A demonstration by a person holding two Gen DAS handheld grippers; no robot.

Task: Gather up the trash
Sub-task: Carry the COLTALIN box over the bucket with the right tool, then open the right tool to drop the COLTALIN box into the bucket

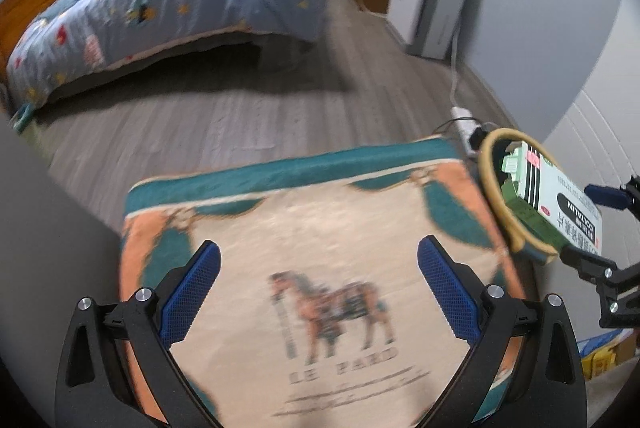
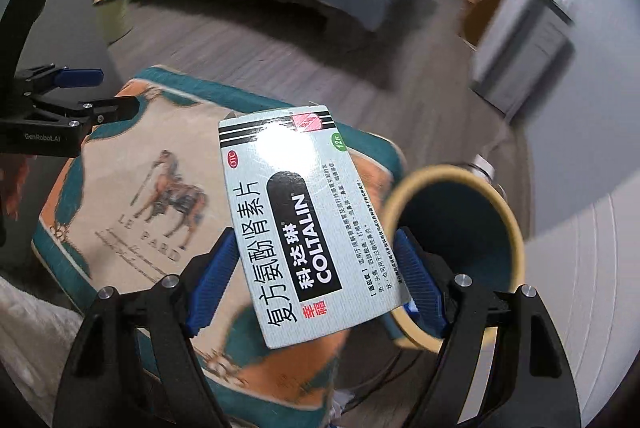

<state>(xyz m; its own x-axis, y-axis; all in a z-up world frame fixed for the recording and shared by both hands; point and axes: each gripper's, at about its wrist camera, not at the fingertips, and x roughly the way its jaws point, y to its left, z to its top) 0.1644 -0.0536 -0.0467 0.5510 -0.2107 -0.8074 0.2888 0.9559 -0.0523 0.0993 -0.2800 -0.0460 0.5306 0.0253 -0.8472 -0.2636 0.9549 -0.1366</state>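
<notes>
Pale green medicine box (image 2: 304,220) marked COLTALIN sits clamped between the blue pads of the right gripper (image 2: 316,284), centre frame, beside a tan-rimmed bin (image 2: 456,256) at lower right. Left gripper (image 1: 320,292) hangs empty, jaws spread wide, above a horse-print cushion (image 1: 312,240). Bed (image 1: 168,12) at upper left, grey wood floor (image 1: 260,108) between.
</notes>
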